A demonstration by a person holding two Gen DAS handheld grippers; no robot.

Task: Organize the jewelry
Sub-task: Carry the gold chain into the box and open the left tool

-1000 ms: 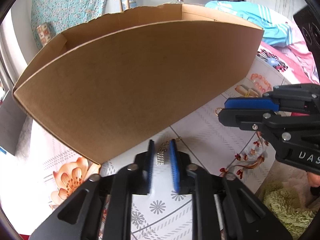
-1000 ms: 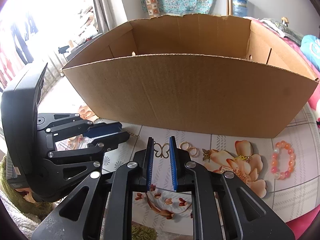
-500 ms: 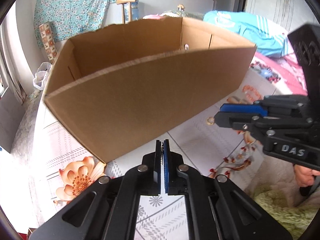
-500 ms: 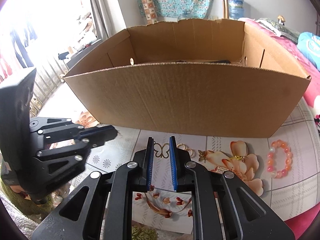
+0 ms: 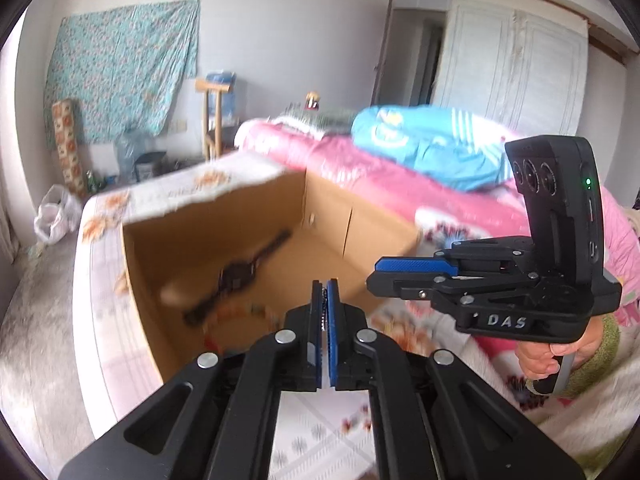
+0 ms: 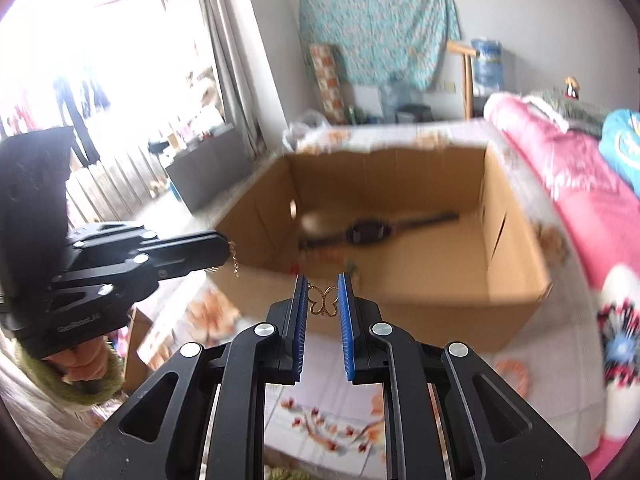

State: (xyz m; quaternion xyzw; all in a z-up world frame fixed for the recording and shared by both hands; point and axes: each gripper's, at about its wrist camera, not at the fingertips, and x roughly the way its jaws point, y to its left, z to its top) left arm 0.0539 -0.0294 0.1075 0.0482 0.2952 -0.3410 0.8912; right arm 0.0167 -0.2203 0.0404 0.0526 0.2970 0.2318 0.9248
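Note:
My left gripper (image 5: pixel 325 292) is shut on a thin gold chain (image 6: pixel 233 258), which dangles from its tip in the right wrist view. My right gripper (image 6: pixel 323 300) is shut on a gold butterfly pendant (image 6: pixel 323 301), held between its blue pads. Both grippers hover just above the near rim of an open cardboard box (image 6: pixel 516 240), which also shows in the left wrist view (image 5: pixel 136 264). A dark wristwatch (image 6: pixel 368 232) lies on the box floor, with small blurred pieces near the front wall.
The box stands on a floral tablecloth (image 6: pixel 320 432). An orange bead bracelet (image 6: pixel 514 372) lies on the cloth at the right of the box. A pink bed (image 5: pixel 360 160) is behind. The frames are motion-blurred.
Both grippers rose from table level to above the box rim, so the box inside is now in sight. The left gripper closed on the chain about a second ago and lifted it.

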